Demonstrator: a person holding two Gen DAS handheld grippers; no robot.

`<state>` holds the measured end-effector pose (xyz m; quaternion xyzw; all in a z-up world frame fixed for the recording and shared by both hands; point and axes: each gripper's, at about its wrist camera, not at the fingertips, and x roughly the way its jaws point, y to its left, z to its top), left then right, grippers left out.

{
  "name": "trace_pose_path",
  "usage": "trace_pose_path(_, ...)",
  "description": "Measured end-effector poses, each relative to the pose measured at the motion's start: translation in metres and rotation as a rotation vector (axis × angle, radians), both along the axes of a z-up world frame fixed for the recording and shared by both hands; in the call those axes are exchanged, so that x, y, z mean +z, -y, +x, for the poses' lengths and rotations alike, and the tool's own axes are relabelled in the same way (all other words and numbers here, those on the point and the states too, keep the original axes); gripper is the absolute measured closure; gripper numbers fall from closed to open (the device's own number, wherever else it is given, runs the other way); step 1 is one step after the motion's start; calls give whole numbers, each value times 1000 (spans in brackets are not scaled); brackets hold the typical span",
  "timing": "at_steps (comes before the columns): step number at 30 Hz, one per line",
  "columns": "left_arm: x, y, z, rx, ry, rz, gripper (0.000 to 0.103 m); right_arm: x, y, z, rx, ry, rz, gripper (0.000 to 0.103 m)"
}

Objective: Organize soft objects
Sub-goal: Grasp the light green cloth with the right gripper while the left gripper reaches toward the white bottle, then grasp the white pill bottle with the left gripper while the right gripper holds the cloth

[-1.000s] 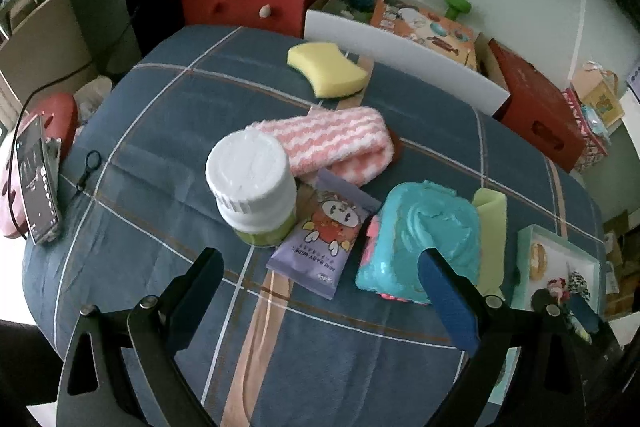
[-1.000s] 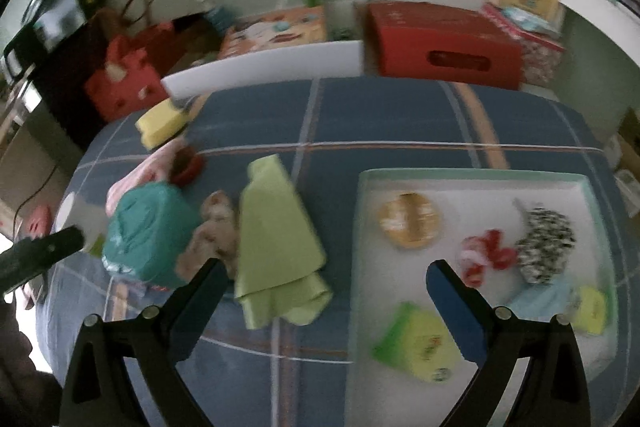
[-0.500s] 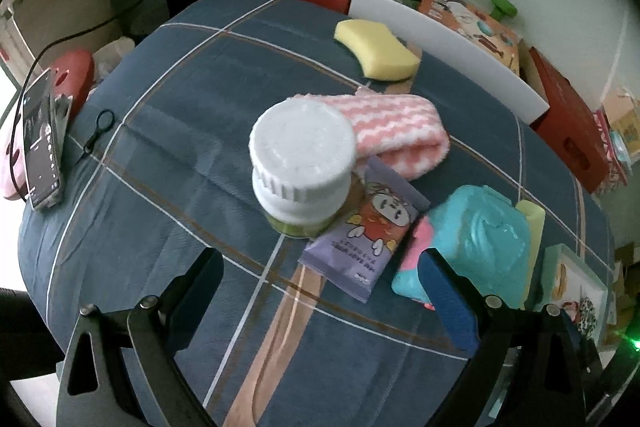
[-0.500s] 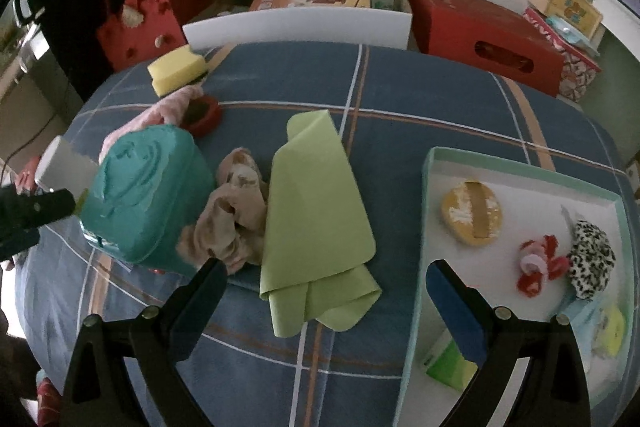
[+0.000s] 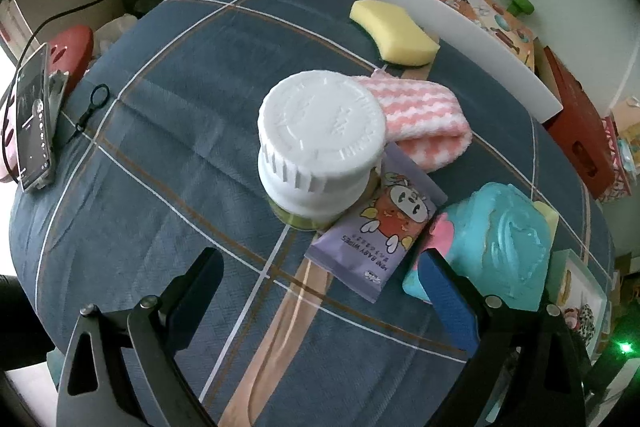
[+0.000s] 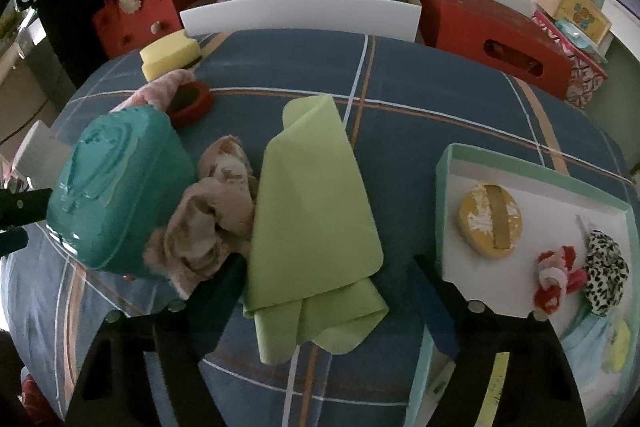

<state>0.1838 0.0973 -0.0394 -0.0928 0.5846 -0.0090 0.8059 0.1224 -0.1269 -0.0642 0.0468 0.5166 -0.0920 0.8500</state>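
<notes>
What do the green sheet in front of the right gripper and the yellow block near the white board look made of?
Green sheet: probably thin silicone or a smooth synthetic cloth; matte, bends in soft rounded folds, no visible weave. Yellow block: foam sponge; porous matte surface, rounded edges, darker layer underneath.

Two handheld grippers are seen. The left gripper [image 5: 320, 291] is built of black triangular frames with cut-outs, fastened by silver screws, and tipped with blue pads. The right gripper [image 6: 324, 303] is made alike, its pads shadowed.
</notes>
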Motion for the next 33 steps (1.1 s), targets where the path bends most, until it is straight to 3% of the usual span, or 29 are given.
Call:
trace_pose_path(21,-12,2,5,-7,-31,-5,5,-8,13,1,-27,-10,34,83)
trace_pose_path(33,-15,-1,9,0,-38,-23,5,10,18,-2,-55,36,-8,89)
